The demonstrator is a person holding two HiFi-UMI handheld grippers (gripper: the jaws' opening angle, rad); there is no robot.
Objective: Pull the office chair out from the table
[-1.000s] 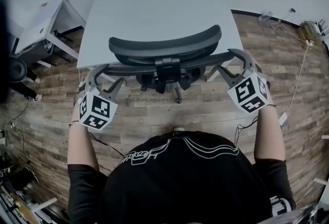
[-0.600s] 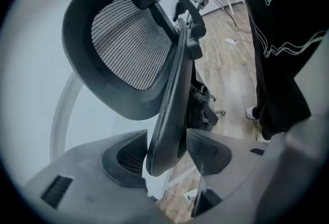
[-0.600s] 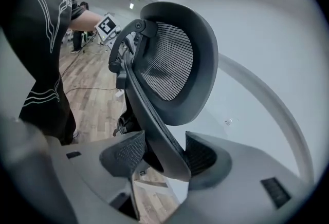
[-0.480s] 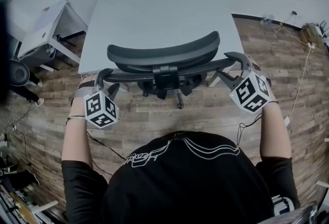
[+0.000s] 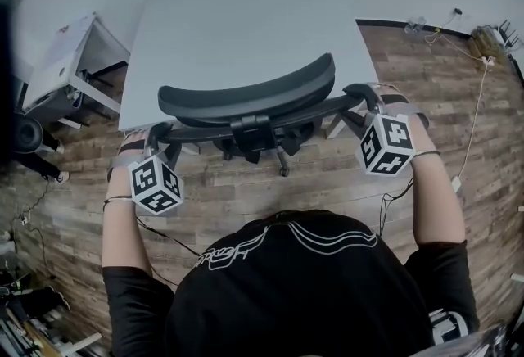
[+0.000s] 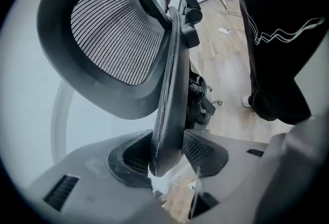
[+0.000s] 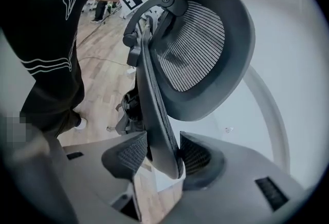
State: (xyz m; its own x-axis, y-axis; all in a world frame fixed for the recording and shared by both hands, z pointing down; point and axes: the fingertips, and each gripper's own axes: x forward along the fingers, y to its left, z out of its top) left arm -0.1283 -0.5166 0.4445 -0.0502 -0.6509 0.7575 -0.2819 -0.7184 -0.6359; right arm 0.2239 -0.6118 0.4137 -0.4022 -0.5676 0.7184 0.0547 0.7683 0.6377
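A black mesh office chair (image 5: 246,97) stands tucked against the near edge of the grey table (image 5: 237,11). My left gripper (image 5: 164,138) is at the left end of the backrest, my right gripper (image 5: 358,106) at the right end. In the left gripper view the backrest's edge (image 6: 172,89) runs between the closing jaws of that gripper (image 6: 167,159), and both pads touch it. The right gripper view shows the same: the edge (image 7: 154,99) sits between the closing jaws of that gripper (image 7: 163,159), pads against it. The seat is hidden under the table.
The chair's wheeled base (image 5: 270,152) shows on the wood floor just in front of my body. A white side desk (image 5: 61,61) stands at the left. Cables (image 5: 475,126) trail over the floor at the right.
Both grippers have rolled about their own lines and settled onto the ends of the backrest. The left one dropped a little. Both pairs of jaws have narrowed.
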